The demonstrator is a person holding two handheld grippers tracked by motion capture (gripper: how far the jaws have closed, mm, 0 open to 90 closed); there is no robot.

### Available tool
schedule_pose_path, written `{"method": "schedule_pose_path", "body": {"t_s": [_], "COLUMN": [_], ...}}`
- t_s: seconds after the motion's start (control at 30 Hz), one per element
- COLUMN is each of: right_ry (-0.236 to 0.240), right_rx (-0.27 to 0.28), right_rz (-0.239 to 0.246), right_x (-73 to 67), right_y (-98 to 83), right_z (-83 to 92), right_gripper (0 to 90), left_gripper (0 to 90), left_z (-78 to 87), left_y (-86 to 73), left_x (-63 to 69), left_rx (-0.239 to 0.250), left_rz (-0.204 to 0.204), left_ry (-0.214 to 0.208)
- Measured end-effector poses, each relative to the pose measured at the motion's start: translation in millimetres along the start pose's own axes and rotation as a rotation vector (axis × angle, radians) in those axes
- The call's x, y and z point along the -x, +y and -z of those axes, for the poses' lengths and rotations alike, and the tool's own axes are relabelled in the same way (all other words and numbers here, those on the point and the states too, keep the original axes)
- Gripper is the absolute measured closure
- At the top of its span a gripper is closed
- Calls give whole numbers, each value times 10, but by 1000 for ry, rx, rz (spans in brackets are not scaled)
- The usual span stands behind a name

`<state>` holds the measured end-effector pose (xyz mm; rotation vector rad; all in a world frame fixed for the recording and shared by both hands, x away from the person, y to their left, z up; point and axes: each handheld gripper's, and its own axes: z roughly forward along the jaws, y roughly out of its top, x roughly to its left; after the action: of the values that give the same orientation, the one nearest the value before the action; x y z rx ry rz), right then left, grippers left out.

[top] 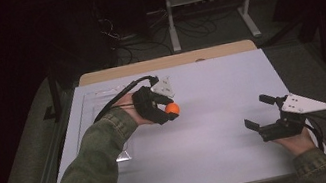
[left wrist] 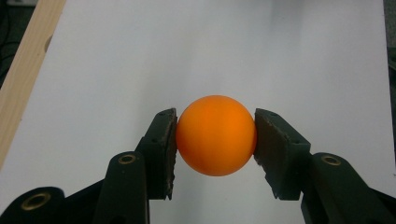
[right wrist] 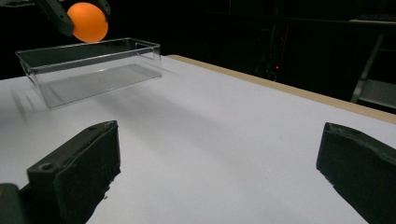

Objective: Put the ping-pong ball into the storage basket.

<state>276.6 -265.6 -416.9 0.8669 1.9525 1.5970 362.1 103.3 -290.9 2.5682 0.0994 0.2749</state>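
An orange ball [top: 171,108] is held in the air over the white table [top: 211,88], left of centre. My left gripper [top: 169,110] is shut on it, and in the left gripper view the two black pads press the ball [left wrist: 216,135] from either side. The ball [right wrist: 87,21] also shows far off at the top left of the right gripper view, above a clear box. My right gripper [top: 258,112] hovers low over the table's right side, its jaws wide open [right wrist: 219,163] with nothing between them.
A clear plastic box [right wrist: 93,70] stands on the table's left part, its outline faint in the high view [top: 101,127]. A wooden strip [top: 166,62] borders the far edge. Beyond the table stand a metal frame [top: 208,2] and cables on the floor.
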Motion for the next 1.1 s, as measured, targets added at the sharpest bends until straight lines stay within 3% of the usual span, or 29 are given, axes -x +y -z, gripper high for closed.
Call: {"method": "schedule_pose_path", "body": {"t_s": [1.1], "right_ry": [-2], "right_rx": [-7], "right_rz": [-1], "right_x": [-7], "right_y": [-9], "right_z": [-7], "right_gripper": [0], "left_gripper": [502], "left_z": [342], "left_y": [-122], "left_x": [-17], "left_rx": [-57], "left_rz": [8], "left_ry": [26]}}
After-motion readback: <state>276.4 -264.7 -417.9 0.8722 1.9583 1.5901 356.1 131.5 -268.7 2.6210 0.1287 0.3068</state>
